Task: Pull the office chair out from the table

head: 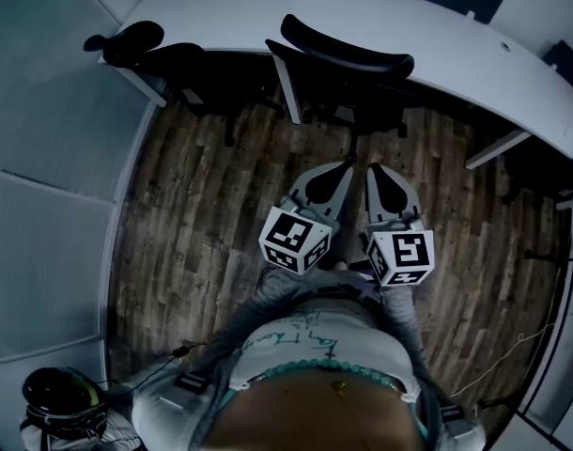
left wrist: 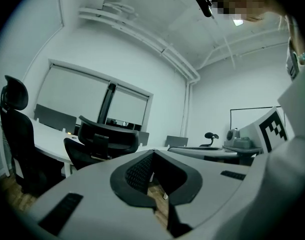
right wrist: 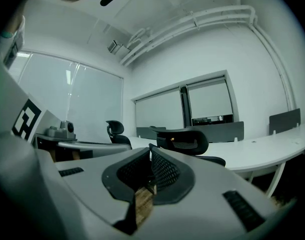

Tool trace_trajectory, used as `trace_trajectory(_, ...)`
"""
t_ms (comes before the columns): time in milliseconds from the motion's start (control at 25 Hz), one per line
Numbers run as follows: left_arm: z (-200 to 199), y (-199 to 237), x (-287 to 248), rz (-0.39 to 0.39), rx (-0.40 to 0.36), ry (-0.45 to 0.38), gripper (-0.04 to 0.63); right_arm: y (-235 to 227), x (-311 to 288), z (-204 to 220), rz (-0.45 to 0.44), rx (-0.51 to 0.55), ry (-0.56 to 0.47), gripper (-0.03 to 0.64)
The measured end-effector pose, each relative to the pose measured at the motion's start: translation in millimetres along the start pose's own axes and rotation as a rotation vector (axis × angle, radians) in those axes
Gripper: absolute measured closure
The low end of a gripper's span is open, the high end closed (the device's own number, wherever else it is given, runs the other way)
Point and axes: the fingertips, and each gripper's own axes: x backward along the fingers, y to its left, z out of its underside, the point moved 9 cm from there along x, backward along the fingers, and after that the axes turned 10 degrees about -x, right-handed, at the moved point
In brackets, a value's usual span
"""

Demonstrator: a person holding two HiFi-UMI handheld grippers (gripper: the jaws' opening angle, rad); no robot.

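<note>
A black office chair (head: 348, 59) stands tucked against the curved white table (head: 474, 59), its backrest facing me. My left gripper (head: 347, 165) and right gripper (head: 371, 167) are held side by side over the wooden floor, a short way from the chair and not touching it. Both are shut with nothing between the jaws. In the left gripper view the chair (left wrist: 110, 136) lies ahead beyond the closed left gripper (left wrist: 153, 154). The right gripper view shows the chair's backrest (right wrist: 185, 141) just past the closed right gripper (right wrist: 150, 156).
A second black chair (head: 146, 50) stands at the table's left end, seen as a high-backed chair (left wrist: 15, 129) in the left gripper view. White table legs (head: 493, 148) reach the floor on the right. A dark helmet-like object (head: 56, 397) and cables lie at lower left. Wall panels run along the left.
</note>
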Motion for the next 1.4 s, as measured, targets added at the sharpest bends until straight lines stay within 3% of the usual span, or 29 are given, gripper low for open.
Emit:
trace_trajectory(920,1.0,133.8,-73.3,0.174,0.035,-0.003,0.584,-3.9,-136.2,-8.3,0.127,-0.017,-0.024,0.594)
trace_trajectory(1160,0.0,157.2,-79.1,0.189,-0.014,0.006,0.584,-4.8,-156.8,-5.8,0.165,-0.025,-0.042,0.594)
trace_trajectory(1400,4.4,167.3,-89.3,0.197,0.004,0.007,0.584,-9.4,-170.0,-0.7,0.172,-0.029,-0.025,0.594)
